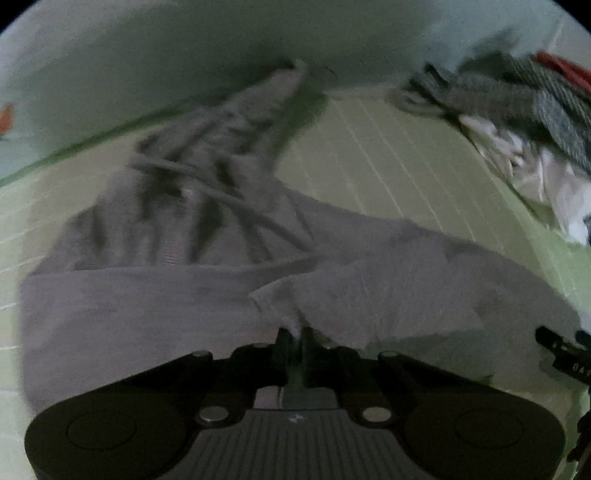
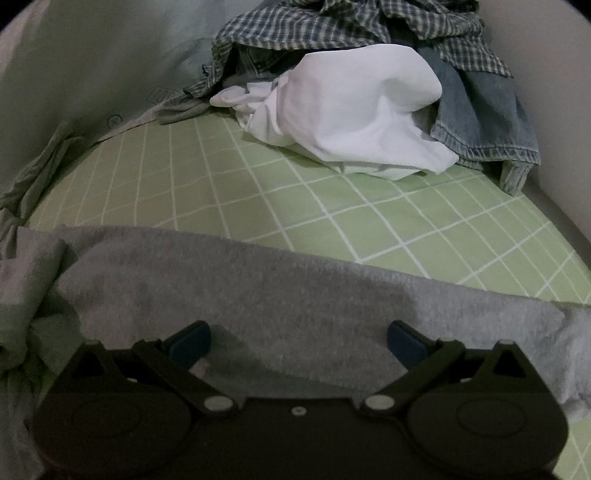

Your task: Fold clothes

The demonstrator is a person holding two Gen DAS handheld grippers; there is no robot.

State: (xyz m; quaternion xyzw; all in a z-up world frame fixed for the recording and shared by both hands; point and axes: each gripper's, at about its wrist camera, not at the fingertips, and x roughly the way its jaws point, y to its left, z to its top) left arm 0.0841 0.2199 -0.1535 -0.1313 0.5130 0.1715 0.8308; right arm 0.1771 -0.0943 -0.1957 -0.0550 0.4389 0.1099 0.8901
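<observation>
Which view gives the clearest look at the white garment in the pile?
The right wrist view: the white garment sits sharp and nearly whole on the green checked sheet, under the plaid shirt. The left wrist view shows only a blurred white patch at its right edge, partly covered by darker clothes.

A: Where does the sweatshirt (image 2: 280, 295) lie?

B: Spread across the near part of the bed sheet (image 2: 280, 192), directly beneath both grippers. In the left wrist view its bunched portion runs away toward the far edge of the bed.

A: And the left gripper (image 1: 293, 334)?

B: At the near edge of a folded-over flap, fabric pinched between its fingers.

A: And the right gripper (image 2: 297, 341)?

B: Above the sweatshirt, fingers apart.

A: What lies beyond?

B: Bare sheet, then a pile at the far right: a T-shirt (image 2: 351, 118) in front, a checked shirt (image 2: 332, 29) behind and on top, a denim garment (image 2: 484, 118) to its right.
</observation>
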